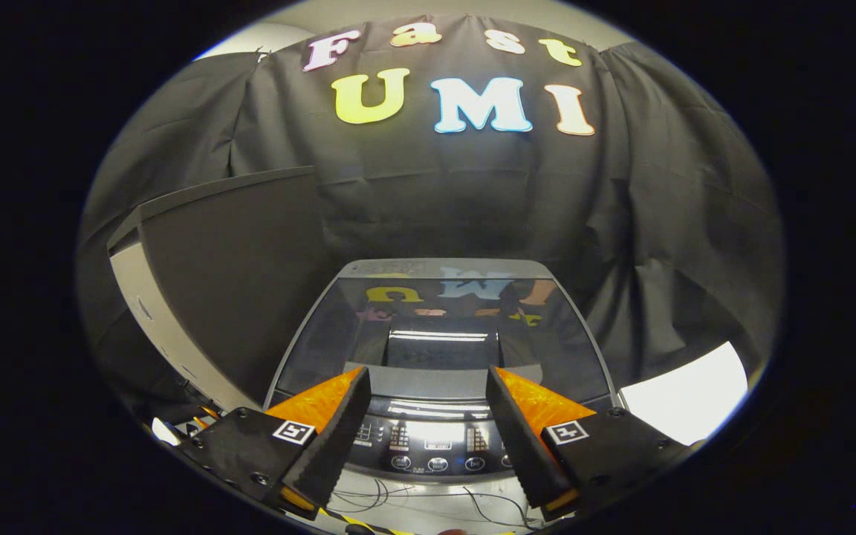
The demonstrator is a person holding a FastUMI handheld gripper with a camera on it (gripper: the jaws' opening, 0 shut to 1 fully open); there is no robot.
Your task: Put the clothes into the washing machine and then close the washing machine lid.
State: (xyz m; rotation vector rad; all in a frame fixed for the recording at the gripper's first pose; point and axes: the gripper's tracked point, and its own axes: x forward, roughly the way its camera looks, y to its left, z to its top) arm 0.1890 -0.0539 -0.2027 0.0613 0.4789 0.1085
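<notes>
Pale floor right under us is carrying some loose cables [428,498] and a strip of striped tape, so we're keeping our feet out of that mess.

Just above that, our hand-held gripper [428,371] is hanging with its two fingers spread well apart and nothing between them. No cloth is pinched anywhere.

Between and just ahead of the fingers the washing machine's control panel [435,442] is facing us, with its row of round buttons. Beyond the fingertips the glass lid [339,334] is lying flat on the washing machine [439,267] and mirroring the booth, so we're reading it as down. We can't tell through the glare whether any clothes are sitting inside.

Our guess is we're either checking a closed lid or getting ready to open it. If it's the second, we're thinking this is the way to do it:
- stay off the buttons while reaching over the panel
- go for the lid's front edge, which is lying just beyond the fingertips
- keep the fingers wide until they're straddling that edge
- lift slowly, since glass looks slippery

Left of the machine a dark flat panel [235,275] is leaning, and something white [688,397] is sitting off to the right. Behind it all the black cloth wall [658,223] is hanging in folds.
</notes>
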